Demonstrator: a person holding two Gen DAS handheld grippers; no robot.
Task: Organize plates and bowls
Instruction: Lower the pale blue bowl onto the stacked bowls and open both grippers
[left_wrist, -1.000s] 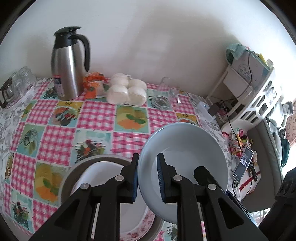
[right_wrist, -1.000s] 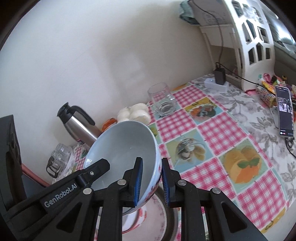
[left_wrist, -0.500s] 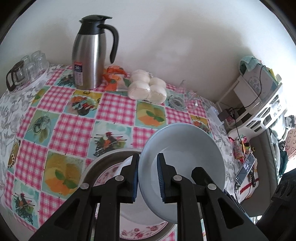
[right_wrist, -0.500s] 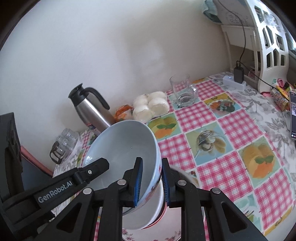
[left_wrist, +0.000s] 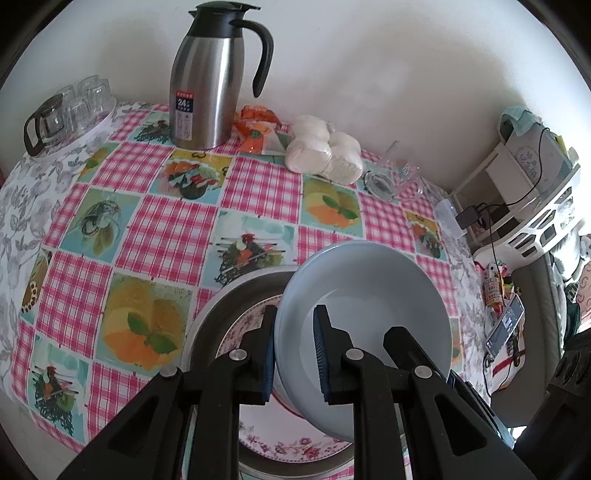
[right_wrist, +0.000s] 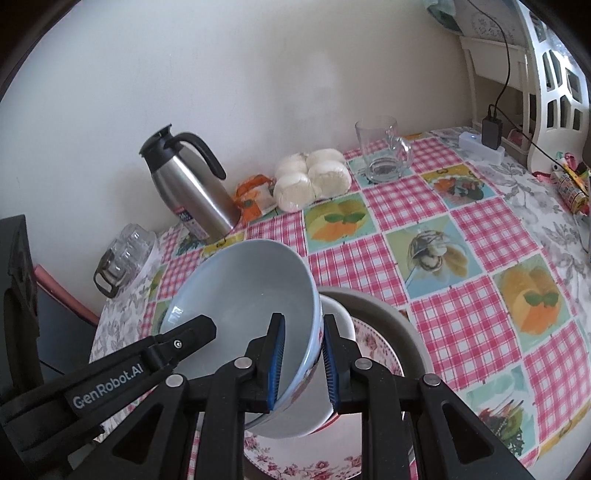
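The pale blue bowl (left_wrist: 364, 325) is held up off the table by both grippers at once, tilted so its open side faces the wall and the tall steel jug (left_wrist: 210, 79). The left gripper (left_wrist: 293, 350) pinches the rim on one side, one pad inside the bowl and one outside, jaws drawn narrow on the wall of the bowl; the right gripper (right_wrist: 301, 360) grips the opposite rim the same way, its jaws narrow too. Directly below and slightly behind the bowl sits a white bowl (right_wrist: 338, 317) resting on a flowered plate (right_wrist: 373, 350), which lies inside a wide grey dish (right_wrist: 399, 317). The move ahead probably turns on this: the blue bowl hangs above that stack but leans, so its base does not yet face the white bowl's mouth. It looks as though it must be levelled and lowered straight down to nest. Neither hand is nearer; both share the load from opposite sides. Further out on the checked tablecloth (left_wrist: 155, 229) are a bag of white buns (left_wrist: 325, 153), a glass mug (right_wrist: 382, 149) and some small glasses (left_wrist: 74, 107).
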